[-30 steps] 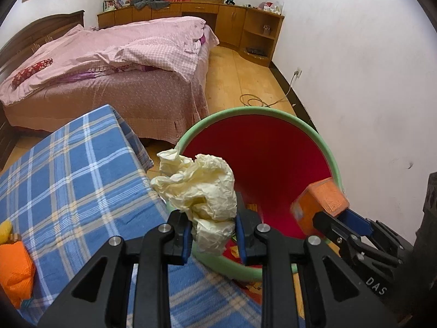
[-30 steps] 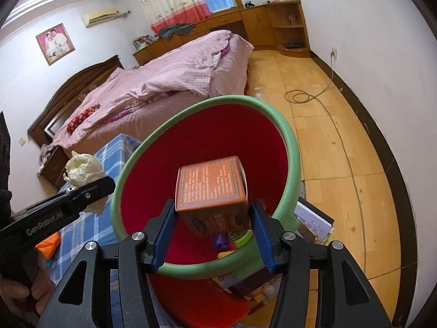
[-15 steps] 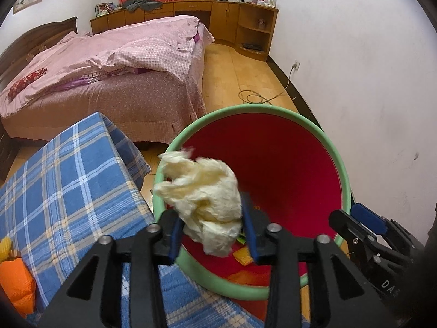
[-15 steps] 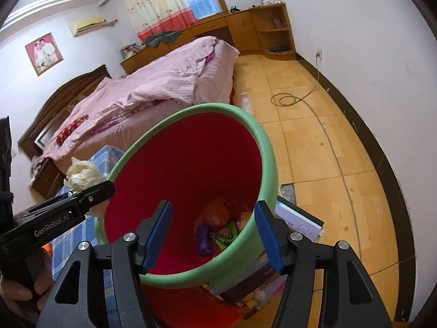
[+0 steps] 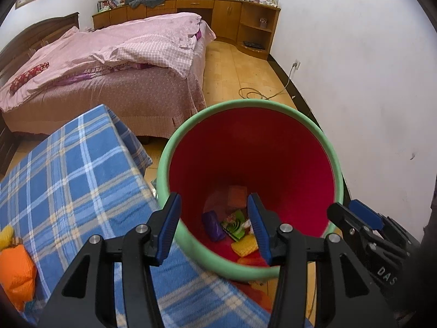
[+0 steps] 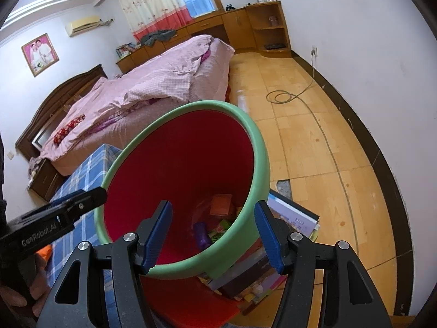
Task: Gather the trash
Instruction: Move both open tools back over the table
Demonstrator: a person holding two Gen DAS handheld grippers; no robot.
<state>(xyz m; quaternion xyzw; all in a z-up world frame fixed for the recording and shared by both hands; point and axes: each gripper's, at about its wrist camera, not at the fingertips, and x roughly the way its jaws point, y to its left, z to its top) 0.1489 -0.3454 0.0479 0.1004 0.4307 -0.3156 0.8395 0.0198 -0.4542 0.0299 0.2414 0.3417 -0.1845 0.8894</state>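
both claws, left gripper (image 5: pixel 213 225) and right gripper (image 6: pixel 213 235), hang spread and empty over the red bin (image 5: pixel 334 164); trash (image 5: pixel 237 228) lies at its bottom; lift straight up, clearing the rim

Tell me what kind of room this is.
A home bedroom, most likely: a bed with a rumpled pink quilt, wooden cabinets under a curtained window, and a framed portrait on the wall.
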